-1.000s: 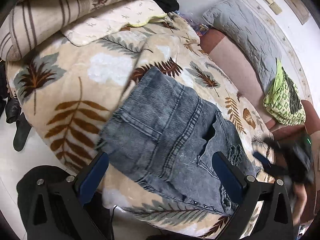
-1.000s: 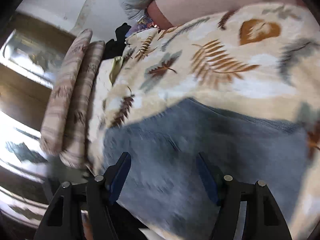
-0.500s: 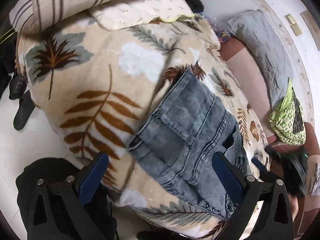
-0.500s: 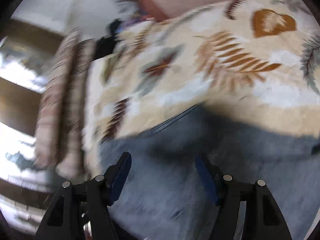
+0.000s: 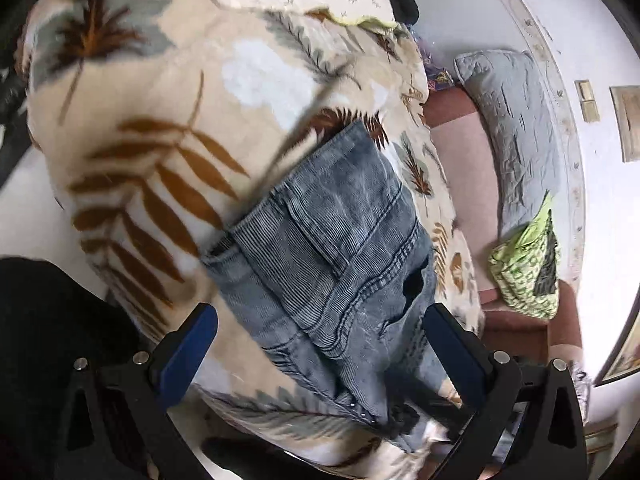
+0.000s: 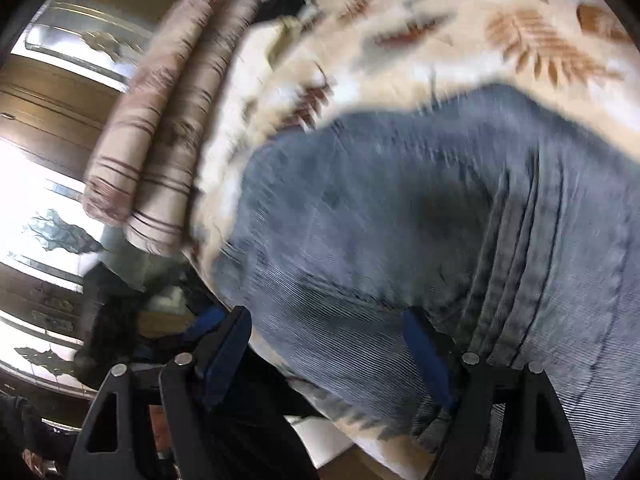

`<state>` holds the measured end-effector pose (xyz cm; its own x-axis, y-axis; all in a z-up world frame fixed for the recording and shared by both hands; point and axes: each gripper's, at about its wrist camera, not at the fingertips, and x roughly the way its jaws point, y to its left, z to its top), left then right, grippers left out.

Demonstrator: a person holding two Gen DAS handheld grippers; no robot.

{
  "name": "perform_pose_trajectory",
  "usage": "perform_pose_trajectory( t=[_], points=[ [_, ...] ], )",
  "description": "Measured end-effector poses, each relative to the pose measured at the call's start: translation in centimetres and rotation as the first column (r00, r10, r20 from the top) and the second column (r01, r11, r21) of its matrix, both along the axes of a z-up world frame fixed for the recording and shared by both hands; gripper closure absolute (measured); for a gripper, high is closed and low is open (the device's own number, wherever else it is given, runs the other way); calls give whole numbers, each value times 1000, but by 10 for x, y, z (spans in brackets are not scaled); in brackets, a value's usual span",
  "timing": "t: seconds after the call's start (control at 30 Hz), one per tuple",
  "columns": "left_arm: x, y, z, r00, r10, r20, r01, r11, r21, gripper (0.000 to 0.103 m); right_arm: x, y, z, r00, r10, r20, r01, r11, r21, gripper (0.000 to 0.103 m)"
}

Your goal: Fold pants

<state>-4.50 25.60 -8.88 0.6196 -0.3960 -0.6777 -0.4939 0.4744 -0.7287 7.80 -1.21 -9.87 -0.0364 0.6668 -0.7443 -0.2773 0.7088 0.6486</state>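
The pants (image 5: 336, 256) are faded grey-blue ribbed cloth, rough looking, with thick stitched seams. The blanket (image 5: 160, 128) under them is soft, fuzzy cloth with printed leaves. The fingers (image 5: 188, 348) are matt black plastic with smooth blue pads and shiny metal screws. At 2 o'clock, the grey pillow (image 5: 516, 120) is quilted cloth.

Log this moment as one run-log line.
jeans: flat on leaf-print blanket | left gripper: open, empty | right gripper: opening over jeans edge
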Motion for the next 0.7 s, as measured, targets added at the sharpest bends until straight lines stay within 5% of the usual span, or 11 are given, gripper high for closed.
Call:
perform_pose_trajectory(
  t=[0.37,0.4,0.5,0.63,0.7],
  points=[
    [12,16,-17,997,79,9,-78,995,-63,2,1,-4,0,1000,-15,13,14,999,47,22],
    [13,16,-16,997,79,20,-77,995,-62,10,1,-5,1,1000,-14,14,13,999,51,22],
    [20,10,-11,999,38,23,-39,999,33,63,0,-1,-6,1000,-19,11,18,998,63,22],
    [18,11,-9,999,28,28,-30,996,89,90,-2,-6,-5,1000,-17,21,16,998,57,22],
    [19,8,-2,999,17,41,-22,992,123,90,-3,-5,-4,999,-15,28,13,999,52,22]
  ],
)
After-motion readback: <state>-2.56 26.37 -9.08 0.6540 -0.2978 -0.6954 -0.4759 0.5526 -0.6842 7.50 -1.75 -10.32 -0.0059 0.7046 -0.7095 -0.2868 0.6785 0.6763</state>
